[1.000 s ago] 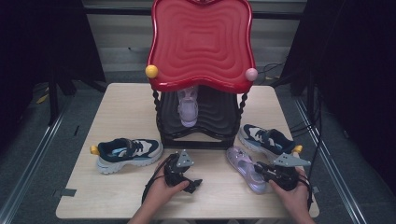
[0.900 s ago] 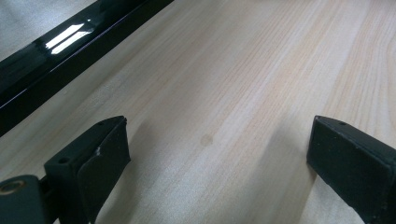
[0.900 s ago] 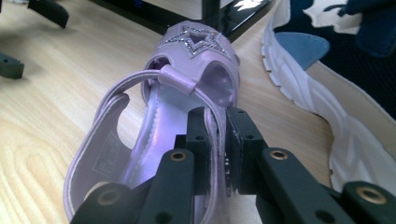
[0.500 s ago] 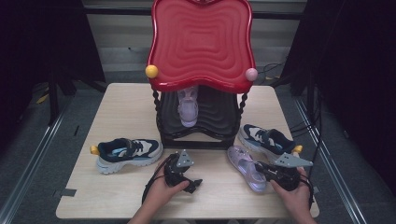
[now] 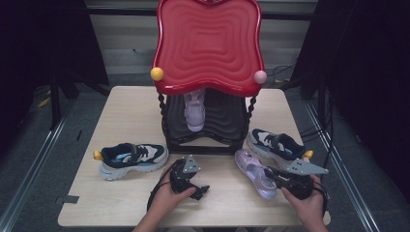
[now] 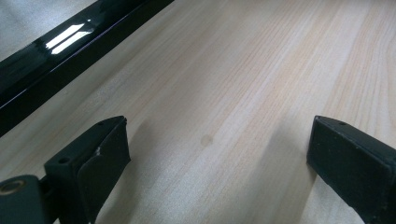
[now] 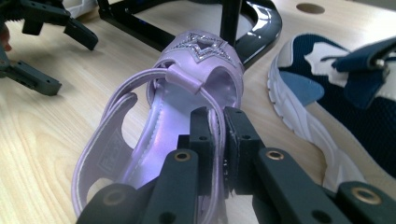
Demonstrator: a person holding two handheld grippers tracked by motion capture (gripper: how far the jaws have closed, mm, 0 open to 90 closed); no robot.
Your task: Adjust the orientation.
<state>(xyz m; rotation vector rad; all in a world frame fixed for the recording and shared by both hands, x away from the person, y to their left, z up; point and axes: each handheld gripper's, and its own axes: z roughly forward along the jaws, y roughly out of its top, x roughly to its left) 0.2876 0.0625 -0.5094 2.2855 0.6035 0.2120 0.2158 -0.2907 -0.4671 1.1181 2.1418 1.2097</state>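
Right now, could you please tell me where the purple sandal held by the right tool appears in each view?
High view: the purple sandal lies on the table at lower right, before the black rack, its heel strap in the right tool.
Right gripper view: centre, strap pinched between the jaws.
Left gripper view: not in it.
Shared landmark: the navy sneaker beside the sandal.

The red rack top (image 5: pixel 208 46) is hiding the heel end of the lilac sandal on the shelf (image 5: pixel 195 112). In the right gripper view, the picture's edge is cutting off the navy sneaker (image 7: pixel 345 93), and the right claw (image 7: pixel 218 135) is covering part of the purple sandal's strap (image 7: pixel 187 100).
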